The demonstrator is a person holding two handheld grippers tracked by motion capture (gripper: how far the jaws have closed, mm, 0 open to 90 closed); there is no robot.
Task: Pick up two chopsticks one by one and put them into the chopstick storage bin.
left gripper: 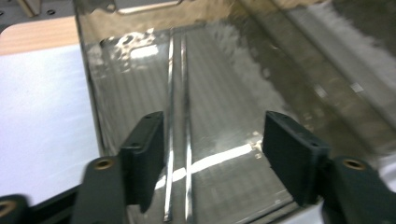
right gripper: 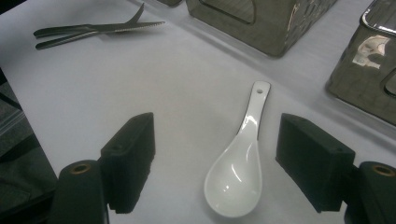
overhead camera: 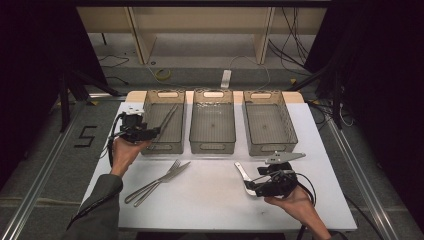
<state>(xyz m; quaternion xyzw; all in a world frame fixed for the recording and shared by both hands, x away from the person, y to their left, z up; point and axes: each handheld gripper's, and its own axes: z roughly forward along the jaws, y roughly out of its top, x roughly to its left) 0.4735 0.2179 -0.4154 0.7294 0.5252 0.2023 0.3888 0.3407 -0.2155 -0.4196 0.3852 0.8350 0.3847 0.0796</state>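
The left hand-held gripper (overhead camera: pixel 152 132) sits at the near left corner of the left basket (overhead camera: pixel 150 111), its jaws spread apart with nothing pressed between them. In the left gripper view, its jaws stand over the basket's floor, and 2 thin metal chopsticks (left gripper: pixel 180 140) lie side by side in the basket, running lengthwise between and below the jaws, apart from both pads. In the high view the chopsticks show as a slim pale line slanting along the inside of that basket.

The right hand-held gripper (overhead camera: pixel 251 188) rests low over the near right part of the desk (overhead camera: pixel 210 200), its jaws wide open and empty. A white ceramic spoon (right gripper: pixel 238 168) lies flat on the desk between them, bowl toward the gripper and handle pointing away, touching neither pad.

Further out, a fork (overhead camera: pixel 155 181) and a knife (overhead camera: pixel 165 182) lie crossed on the desk near its front left, well apart from the spoon. Behind them stand the middle basket (overhead camera: pixel 212 146) and the right basket (overhead camera: pixel 270 146), in a row with the left one.
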